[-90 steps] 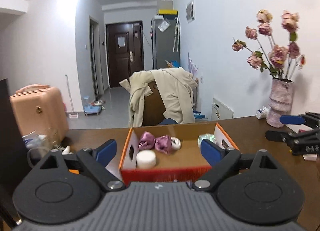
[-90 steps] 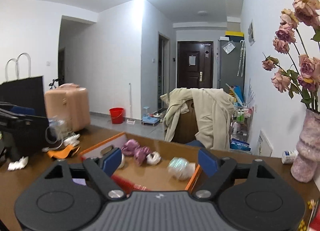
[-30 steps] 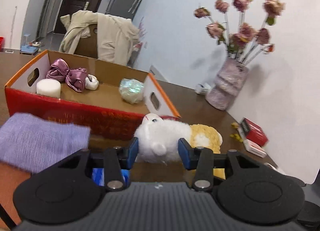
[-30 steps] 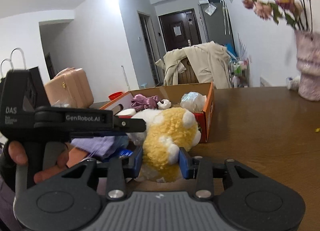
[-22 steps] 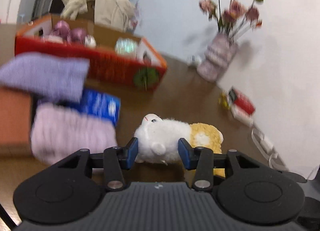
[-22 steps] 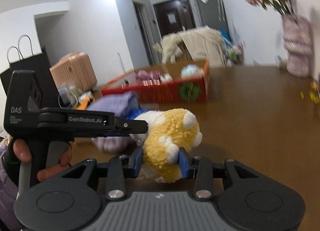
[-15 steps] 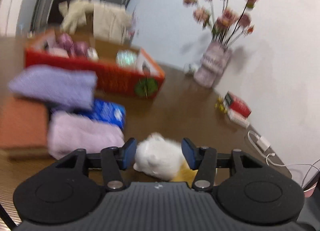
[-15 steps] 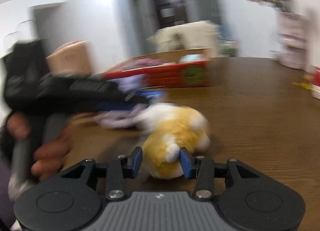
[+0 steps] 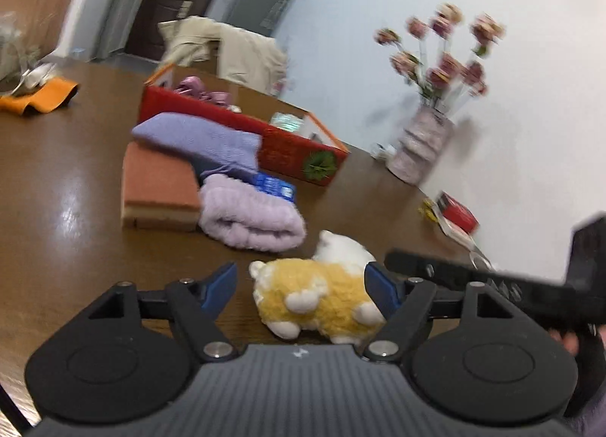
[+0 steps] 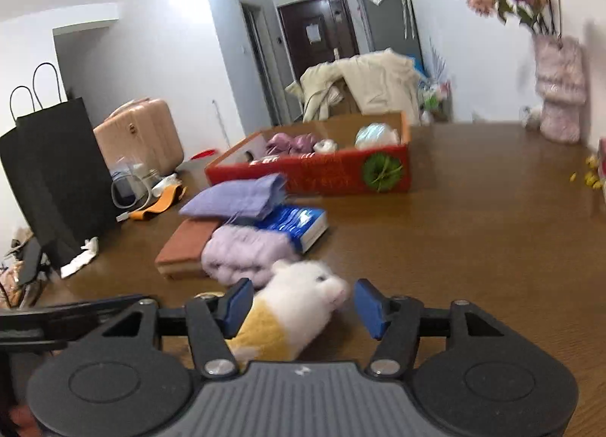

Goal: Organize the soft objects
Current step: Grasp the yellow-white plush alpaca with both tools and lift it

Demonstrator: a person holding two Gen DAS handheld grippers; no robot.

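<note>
While plush toy [image 9: 322,293] lies on brown table [image 9: 57,171], you hold left gripper [image 9: 301,287] with jaws spread, straddling toy's yellow body. Right gripper [image 10: 301,304] likewise spread around white head. Lilac towel [image 10: 242,253] just beside toy; red box [image 10: 341,171] farther back.

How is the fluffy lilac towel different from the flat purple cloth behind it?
The lilac towel is pale, thick and fuzzy, rolled into a fat bundle; the purple cloth is darker, smoother and folded flat. The lilac towel lies on the table right beside the plush toy; the purple cloth sits farther back, propped on the blue book near the red box. Both are soft, purplish and still outside the box.
</note>
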